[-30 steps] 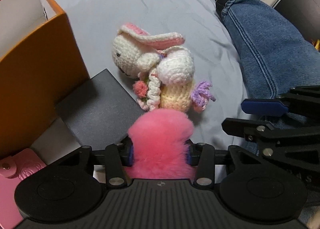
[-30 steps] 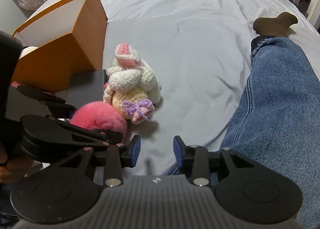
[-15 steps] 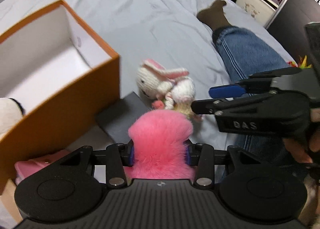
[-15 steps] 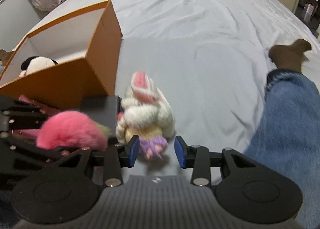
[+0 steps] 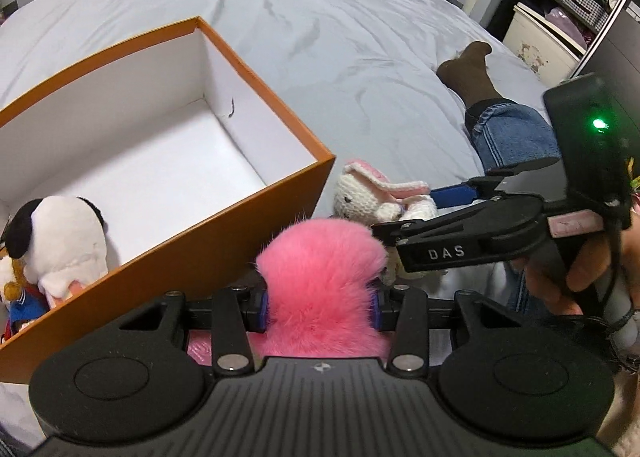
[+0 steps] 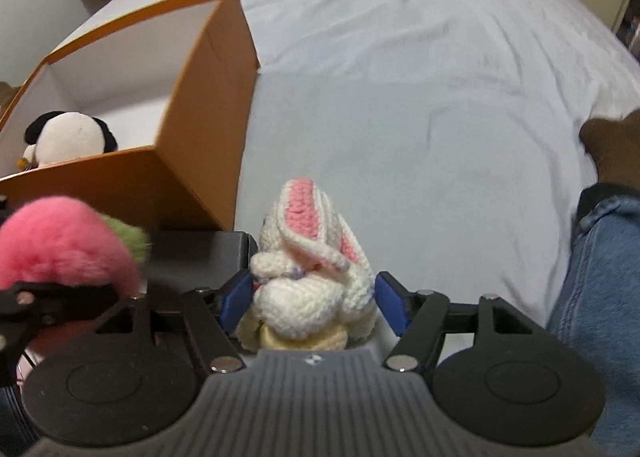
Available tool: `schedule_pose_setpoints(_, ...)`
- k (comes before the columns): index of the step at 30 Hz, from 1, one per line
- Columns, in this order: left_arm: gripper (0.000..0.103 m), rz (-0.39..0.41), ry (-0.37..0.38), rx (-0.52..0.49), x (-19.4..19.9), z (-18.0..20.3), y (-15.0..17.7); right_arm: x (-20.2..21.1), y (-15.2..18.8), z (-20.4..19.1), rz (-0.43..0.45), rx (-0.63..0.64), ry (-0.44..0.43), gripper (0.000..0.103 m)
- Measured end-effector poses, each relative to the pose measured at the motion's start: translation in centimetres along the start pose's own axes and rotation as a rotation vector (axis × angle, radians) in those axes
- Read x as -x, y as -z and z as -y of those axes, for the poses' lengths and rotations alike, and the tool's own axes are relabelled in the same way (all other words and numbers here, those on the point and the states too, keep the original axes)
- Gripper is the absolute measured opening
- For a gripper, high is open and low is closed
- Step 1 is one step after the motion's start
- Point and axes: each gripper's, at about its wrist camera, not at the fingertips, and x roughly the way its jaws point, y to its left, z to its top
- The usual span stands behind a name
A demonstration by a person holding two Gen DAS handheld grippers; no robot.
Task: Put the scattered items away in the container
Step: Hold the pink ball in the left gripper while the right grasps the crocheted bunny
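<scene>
Orange box (image 5: 224, 249) open-topped on the bed, white inside, mostly bare floor. Black-and-white plush (image 5: 60, 233) tucked into its near corner, with a smaller doll in blue beside it, only partly seen. Left gripper (image 5: 320, 307) clamped on the pink fluffy pompom (image 5: 320, 269), held just outside the box's near wall. Right gripper (image 6: 312, 303) lowered over the crocheted bunny (image 6: 308, 273), jaws spreading, blue pads on either side of the toy and not pressing on it. Bunny lying on the sheet just beside the box's corner, touching a dark flat case (image 6: 196, 253). Something pink, patterned, below the pompom, too hidden to name. Grey-white bedsheet (image 5: 340, 37) wrinkled, wide and bare beyond. Denim-clad leg (image 5: 508, 133) with a brown sock stretched across the sheet. Shelves with storage bins at the room's far side.
</scene>
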Motion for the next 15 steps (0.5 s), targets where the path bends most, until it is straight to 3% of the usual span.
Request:
schedule_pose_setpoints(8, 0.049, -0.002, 0.012, 0.031, 0.1, -0.9, 0.3, -2.0, -0.3, 0.3, -0.035, -0.059, 0.009, 0.075)
schedule_pose_setpoints(15, 0.049, 0.030, 0.026, 0.032, 1.1, -0.7, 0.6, -1.3, -0.5, -0.4, -0.015, -0.047, 0.043, 0.060)
